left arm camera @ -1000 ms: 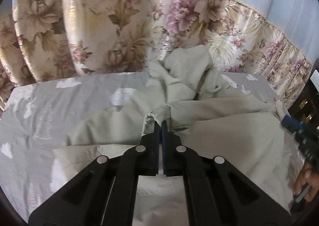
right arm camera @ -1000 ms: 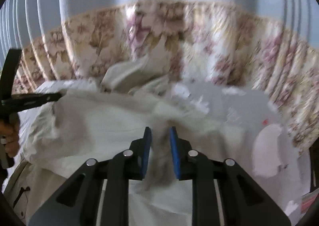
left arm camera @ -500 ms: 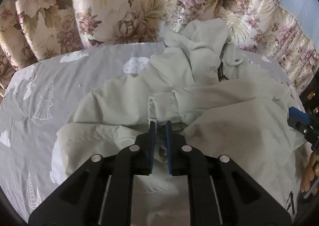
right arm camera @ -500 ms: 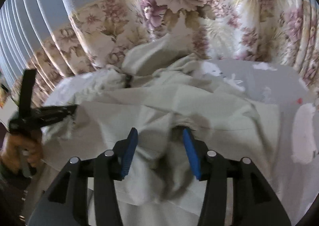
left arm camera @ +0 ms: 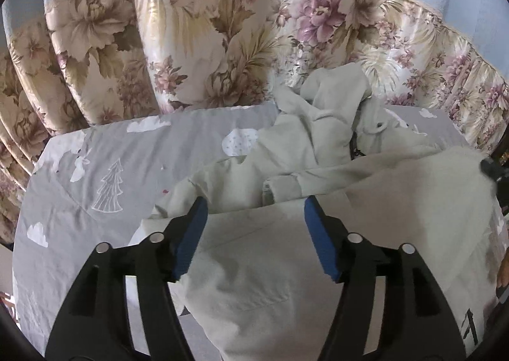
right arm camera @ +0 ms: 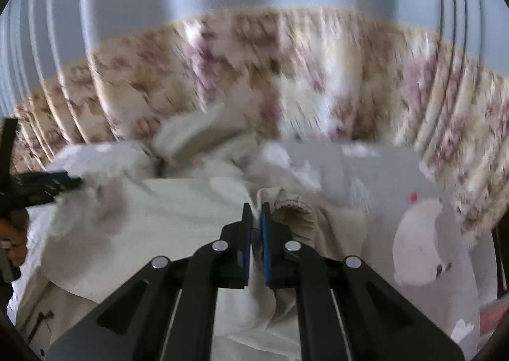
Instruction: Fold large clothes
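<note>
Left gripper (left arm camera: 254, 224): jaws spread wide above pale green garment (left arm camera: 254, 272).
Right gripper (right arm camera: 255, 218): clamped on garment cuff (right arm camera: 294, 213).
Surface: grey printed sheet (left arm camera: 95, 170).

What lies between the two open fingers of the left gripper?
In the left wrist view, the pale green garment spans the gap inside the left gripper; its jaws stand wide apart.

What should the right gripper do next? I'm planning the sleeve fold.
Probably carry the sleeve cuff inward across the pale green jacket: the right gripper has its jaws shut on it, while the left gripper is open, holding nothing.
</note>
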`<state>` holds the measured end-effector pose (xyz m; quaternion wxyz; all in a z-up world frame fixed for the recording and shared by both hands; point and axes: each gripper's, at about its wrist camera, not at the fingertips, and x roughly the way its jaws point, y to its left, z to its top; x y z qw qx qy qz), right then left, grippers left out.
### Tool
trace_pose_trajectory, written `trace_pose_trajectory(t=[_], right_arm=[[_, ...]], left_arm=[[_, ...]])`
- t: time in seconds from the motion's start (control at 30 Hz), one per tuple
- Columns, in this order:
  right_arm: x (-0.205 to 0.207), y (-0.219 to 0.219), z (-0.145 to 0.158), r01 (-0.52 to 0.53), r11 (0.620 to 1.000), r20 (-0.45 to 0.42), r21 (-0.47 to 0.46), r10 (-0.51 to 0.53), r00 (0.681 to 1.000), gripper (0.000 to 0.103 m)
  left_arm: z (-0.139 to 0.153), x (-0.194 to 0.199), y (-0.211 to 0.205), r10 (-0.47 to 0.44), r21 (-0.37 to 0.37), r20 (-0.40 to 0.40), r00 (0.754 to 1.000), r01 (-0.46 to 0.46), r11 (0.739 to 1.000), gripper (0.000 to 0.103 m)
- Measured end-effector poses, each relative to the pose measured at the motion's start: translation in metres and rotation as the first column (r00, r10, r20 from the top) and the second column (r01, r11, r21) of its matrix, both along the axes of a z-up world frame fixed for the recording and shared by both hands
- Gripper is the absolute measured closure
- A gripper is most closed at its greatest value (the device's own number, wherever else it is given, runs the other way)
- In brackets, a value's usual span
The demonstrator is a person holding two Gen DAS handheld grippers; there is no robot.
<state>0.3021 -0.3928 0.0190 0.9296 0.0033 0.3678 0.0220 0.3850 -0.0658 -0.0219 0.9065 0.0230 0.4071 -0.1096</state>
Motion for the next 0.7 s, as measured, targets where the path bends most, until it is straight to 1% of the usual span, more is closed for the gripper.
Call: trace_pose_trajectory(t=[0.03,0.07,0.1,0.13,0.17,0.2,0.23,0.27,0.3,0.37,0.43,0.47,0.57,0.63,0.67,0.7], right_arm=[[0.004,-0.002,-0.010,-0.001,1.000,-0.048,-0.017,0.000,0.999,0.097],[0.007,-0.002,-0.022,-0.001,0.999,-0.090,-0.047,-0.003,0.996,0.091],[0.008,-0.001,-0.028,-0.001,0.998,-0.109,-0.063,-0.005,0.994,0.076],[0.009,-0.001,-0.035,-0.011,0.997,-0.141,-0.077,0.000,0.990,0.063],[0.007,-0.001,-0.035,-0.008,0.997,-0.144,-0.079,-0.004,0.990,0.045],[0.004,-0.003,-0.033,-0.002,0.998,-0.126,-0.067,-0.006,0.992,0.042],[0.000,-0.005,-0.027,-0.009,0.999,-0.103,-0.048,0.004,0.995,0.042],[-0.002,-0.007,-0.023,-0.010,0.999,-0.093,-0.046,0.005,0.996,0.041],[-0.004,-0.011,-0.019,0.001,0.999,-0.076,-0.044,-0.005,0.997,0.039],[-0.005,-0.020,-0.011,0.014,1.000,-0.055,-0.010,-0.015,0.998,0.037],[0.001,-0.029,-0.006,0.036,0.999,-0.058,0.005,-0.036,0.998,0.036],[0.003,-0.030,-0.003,0.042,0.999,-0.056,0.008,-0.041,0.998,0.036],[0.005,-0.026,0.004,0.032,0.999,-0.032,0.016,-0.031,0.999,0.036],[0.007,-0.021,0.004,0.020,1.000,-0.028,0.023,-0.020,0.999,0.036],[0.008,-0.017,0.003,0.014,1.000,-0.031,0.024,-0.013,0.999,0.036],[0.009,-0.015,0.002,0.010,1.000,-0.034,0.023,-0.009,0.999,0.036]], left_arm=[[-0.004,0.001,-0.004,-0.005,0.011,-0.006,1.000,0.005,1.000,0.038],[-0.009,0.001,-0.008,-0.008,0.031,-0.014,1.000,0.008,0.999,0.038],[-0.015,0.001,-0.011,-0.009,0.056,-0.018,1.000,0.010,0.998,0.038],[-0.021,0.000,-0.014,-0.012,0.089,-0.022,1.000,0.014,0.996,0.038],[-0.029,0.000,-0.017,-0.011,0.132,-0.026,1.000,0.015,0.991,0.038],[-0.038,0.000,-0.016,0.001,0.176,-0.030,1.000,0.005,0.984,0.037],[-0.044,0.001,-0.011,0.012,0.191,-0.035,0.999,-0.006,0.981,0.036],[-0.049,0.003,-0.004,0.030,0.198,-0.039,0.999,-0.021,0.980,0.036],[-0.053,0.006,0.006,0.065,0.213,-0.042,0.997,-0.055,0.976,0.036],[-0.056,0.011,0.021,0.109,0.222,-0.041,0.993,-0.098,0.970,0.035],[-0.052,0.013,0.033,0.110,0.163,-0.062,0.992,-0.098,0.982,0.036],[-0.045,0.012,0.036,0.101,0.131,-0.054,0.993,-0.093,0.987,0.037],[-0.023,0.014,0.028,0.053,0.091,-0.008,0.999,-0.052,0.994,0.037],[-0.013,0.022,0.017,0.012,0.057,-0.013,1.000,-0.012,0.998,0.035],[-0.009,0.026,0.010,-0.008,0.052,-0.016,1.000,0.009,0.999,0.035],[-0.007,0.030,-0.003,-0.041,0.074,-0.012,0.999,0.041,0.996,0.035]])
